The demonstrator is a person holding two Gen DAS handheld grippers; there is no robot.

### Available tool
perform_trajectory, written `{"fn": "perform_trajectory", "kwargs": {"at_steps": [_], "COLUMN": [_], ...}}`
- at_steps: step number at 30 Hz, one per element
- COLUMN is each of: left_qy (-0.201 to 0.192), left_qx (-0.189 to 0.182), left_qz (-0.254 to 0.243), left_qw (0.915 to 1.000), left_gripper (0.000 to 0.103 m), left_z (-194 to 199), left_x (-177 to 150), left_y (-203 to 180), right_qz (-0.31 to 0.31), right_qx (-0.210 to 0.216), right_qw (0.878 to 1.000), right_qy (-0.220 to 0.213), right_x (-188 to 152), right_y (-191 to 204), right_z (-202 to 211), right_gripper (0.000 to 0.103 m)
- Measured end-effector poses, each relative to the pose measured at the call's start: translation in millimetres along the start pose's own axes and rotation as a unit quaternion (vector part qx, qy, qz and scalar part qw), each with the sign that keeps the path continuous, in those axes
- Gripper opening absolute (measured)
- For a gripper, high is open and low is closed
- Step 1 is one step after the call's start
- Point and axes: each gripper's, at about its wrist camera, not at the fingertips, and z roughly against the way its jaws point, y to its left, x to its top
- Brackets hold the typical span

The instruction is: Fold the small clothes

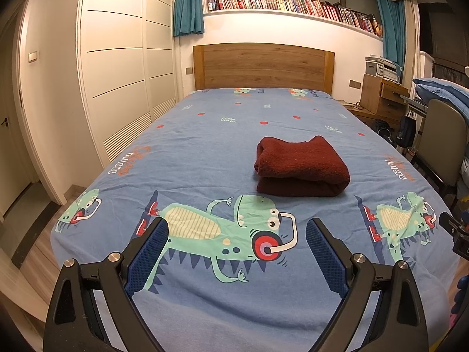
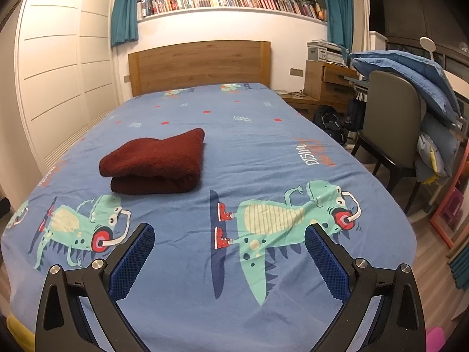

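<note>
Both hand-held grippers, left and right, spread wide, holding nothing, hovering over near end of bed. Dark red folded garment lies mid-bed, apart from both. Your risk: snagging top layer undoes fold; bulky stack may slump if nudged.

A bed with a wooden headboard fills the room under warm light. White wardrobe doors stand at 9 o'clock; a bookshelf between teal curtains at 12; a chair at 3.
</note>
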Motion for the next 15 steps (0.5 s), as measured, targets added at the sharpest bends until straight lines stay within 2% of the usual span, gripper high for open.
{"fn": "perform_trajectory", "kwargs": {"at_steps": [15], "left_qy": [0.001], "left_qx": [0.0], "left_qz": [0.001], "left_qw": [1.0], "left_gripper": [0.093], "left_z": [-0.2], "left_x": [0.0], "left_y": [0.1], "right_qz": [-0.005], "right_qx": [-0.007], "right_qw": [1.0], "right_qy": [0.0], "right_x": [-2.5], "right_y": [-5.5], "right_z": [1.2], "right_gripper": [0.103]}}
